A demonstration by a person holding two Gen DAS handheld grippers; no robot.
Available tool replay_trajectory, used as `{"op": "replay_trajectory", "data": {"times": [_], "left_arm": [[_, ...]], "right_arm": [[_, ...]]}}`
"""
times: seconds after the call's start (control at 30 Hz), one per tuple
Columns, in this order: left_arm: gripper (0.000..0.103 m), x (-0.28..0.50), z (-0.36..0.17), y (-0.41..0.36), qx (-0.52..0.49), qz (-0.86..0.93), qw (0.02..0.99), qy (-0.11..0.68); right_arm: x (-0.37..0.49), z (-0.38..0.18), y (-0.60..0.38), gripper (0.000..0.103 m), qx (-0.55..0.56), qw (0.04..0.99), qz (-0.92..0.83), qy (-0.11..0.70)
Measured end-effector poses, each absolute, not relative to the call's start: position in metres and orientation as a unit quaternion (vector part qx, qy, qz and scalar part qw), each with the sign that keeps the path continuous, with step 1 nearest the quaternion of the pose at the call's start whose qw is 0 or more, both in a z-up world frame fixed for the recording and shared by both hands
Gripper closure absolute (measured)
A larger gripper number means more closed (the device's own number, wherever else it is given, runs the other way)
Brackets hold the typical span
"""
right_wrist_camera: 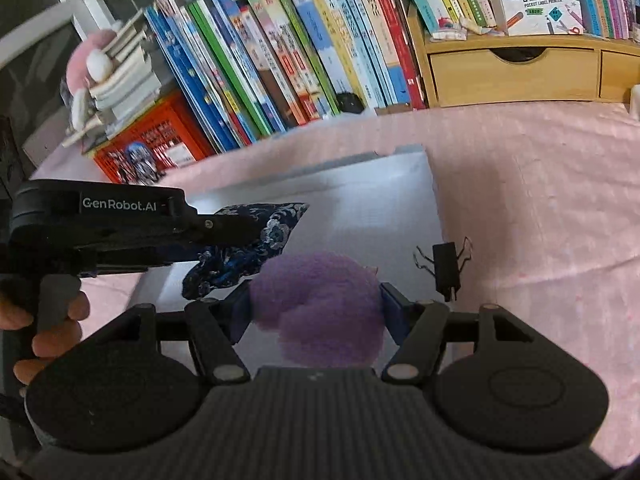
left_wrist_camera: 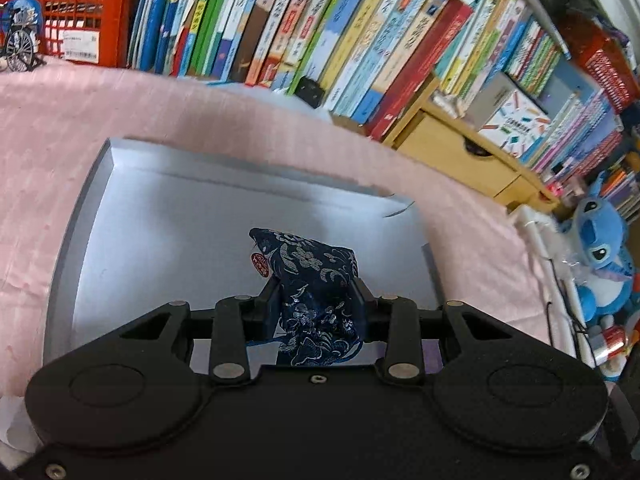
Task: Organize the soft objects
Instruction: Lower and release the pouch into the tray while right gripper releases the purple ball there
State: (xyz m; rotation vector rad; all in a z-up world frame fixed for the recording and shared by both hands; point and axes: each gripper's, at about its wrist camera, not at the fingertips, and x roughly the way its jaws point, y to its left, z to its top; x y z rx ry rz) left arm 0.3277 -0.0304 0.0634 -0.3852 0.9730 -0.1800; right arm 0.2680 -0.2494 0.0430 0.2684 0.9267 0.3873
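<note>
- Left wrist view: the left gripper (left_wrist_camera: pixel 316 292) clamps a navy brocade pouch (left_wrist_camera: pixel 312 280) by its middle, above the shallow grey tray (left_wrist_camera: pixel 160 208); the cloth looks limp and light.
- Right wrist view: the right gripper (right_wrist_camera: pixel 316 304) squeezes a fuzzy purple ball (right_wrist_camera: pixel 320 304) across its width, over the tray's near edge; it likely compresses easily.

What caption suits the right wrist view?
Right hand-held gripper holds a purple plush ball over the grey tray; left one carries a blue brocade pouch.

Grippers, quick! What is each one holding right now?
Left gripper: shut on the blue brocade pouch.
Right gripper: shut on the purple fuzzy ball.
</note>
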Motion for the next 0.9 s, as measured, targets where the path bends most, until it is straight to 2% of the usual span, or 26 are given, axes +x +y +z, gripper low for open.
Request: {"op": "replay_trajectory", "data": {"times": [0.63, 0.73, 0.9], "left_arm": [[0.062, 0.331, 0.041, -0.023, -0.177, -0.083, 0.844, 0.5], [0.06, 0.331, 0.043, -0.023, -0.17, -0.082, 0.844, 0.502], [0.048, 0.328, 0.05, -0.021, -0.172, -0.086, 0.843, 0.502]], "right_arm": [[0.275, 0.027, -0.236, 0.032, 0.077, 0.862, 0.162, 0.475], [0.275, 0.028, -0.234, 0.025, 0.071, 0.862, 0.161, 0.475], [0.275, 0.032, -0.235, 0.018, 0.07, 0.864, 0.165, 0.47]]}}
